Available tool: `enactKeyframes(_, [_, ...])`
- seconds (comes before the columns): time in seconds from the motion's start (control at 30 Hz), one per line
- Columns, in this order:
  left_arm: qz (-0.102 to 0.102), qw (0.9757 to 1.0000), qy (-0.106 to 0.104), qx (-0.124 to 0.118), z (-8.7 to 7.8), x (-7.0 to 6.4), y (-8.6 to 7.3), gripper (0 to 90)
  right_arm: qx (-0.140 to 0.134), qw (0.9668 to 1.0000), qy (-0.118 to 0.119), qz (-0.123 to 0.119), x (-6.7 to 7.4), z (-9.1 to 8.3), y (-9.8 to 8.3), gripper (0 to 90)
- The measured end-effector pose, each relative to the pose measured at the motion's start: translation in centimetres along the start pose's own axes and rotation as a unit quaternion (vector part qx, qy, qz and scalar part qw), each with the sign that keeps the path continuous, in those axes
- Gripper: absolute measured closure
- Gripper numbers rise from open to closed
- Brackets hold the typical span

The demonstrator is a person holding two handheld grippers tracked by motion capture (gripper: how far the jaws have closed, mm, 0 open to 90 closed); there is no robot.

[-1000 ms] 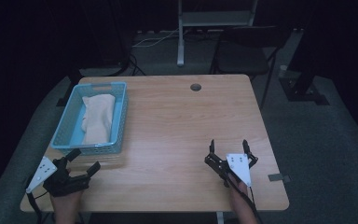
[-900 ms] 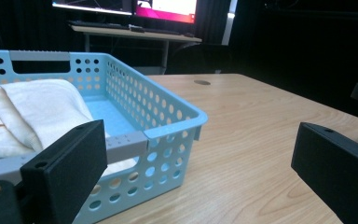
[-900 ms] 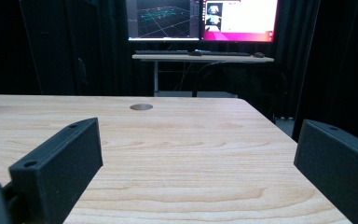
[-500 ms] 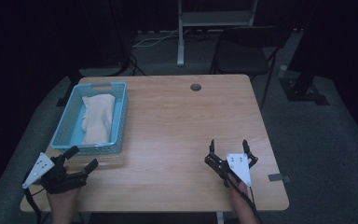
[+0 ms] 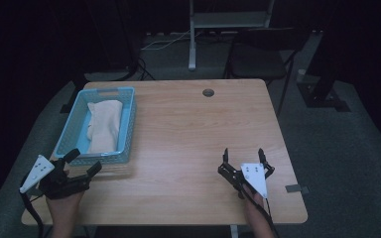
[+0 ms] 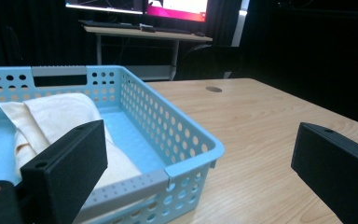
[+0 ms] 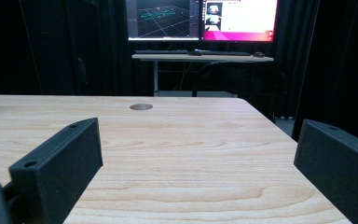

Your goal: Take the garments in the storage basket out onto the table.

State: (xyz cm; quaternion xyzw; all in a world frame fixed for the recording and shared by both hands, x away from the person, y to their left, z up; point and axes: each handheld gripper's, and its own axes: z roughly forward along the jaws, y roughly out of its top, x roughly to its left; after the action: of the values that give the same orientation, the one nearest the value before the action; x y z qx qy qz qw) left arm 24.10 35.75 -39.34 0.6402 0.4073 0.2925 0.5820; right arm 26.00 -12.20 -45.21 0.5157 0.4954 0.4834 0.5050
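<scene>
Both tongs spread wide, empty: left tongs (image 5: 84, 161) just beside blue basket (image 5: 68, 135) w/ folded cloth (image 5: 104, 124), right tongs (image 5: 243, 157) over bare counter (image 5: 178, 139).

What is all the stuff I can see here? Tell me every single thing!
Table: one, light wood, middle of the high view.
Cable hole: one, dark round, far middle of the table.
Basket: one, light blue with holes, on the table's left side.
Folded cloth: one, cream, lying inside the basket.
Chair: one, black, on the floor behind the table.
Monitors: two, lit screens side by side, on a desk in the far background.
Keyboard: one, dark, on that desk.
Left gripper: one, black, open, near the basket's front corner.
Right gripper: one, black, open, over the table's near right part.
Hands: two, each holding a gripper, at the near edge.
</scene>
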Motion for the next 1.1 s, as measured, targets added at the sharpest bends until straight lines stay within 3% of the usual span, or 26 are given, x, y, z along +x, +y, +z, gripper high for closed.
enactKeyframes(0.47, [0.014, 0.9999, 0.004, 0.006, 0.4, 0.2, 1.5, 3.1, 0.0, 1.0, 0.0, 0.0, 0.0, 0.0, 0.0, 0.4])
enactKeyframes(1.1, [0.008, 0.9998, 0.014, 0.015, 1.4, 1.0, 2.8, 3.1, 0.0, 1.0, 0.001, 0.0, 0.0, 0.0, 0.0, 0.4])
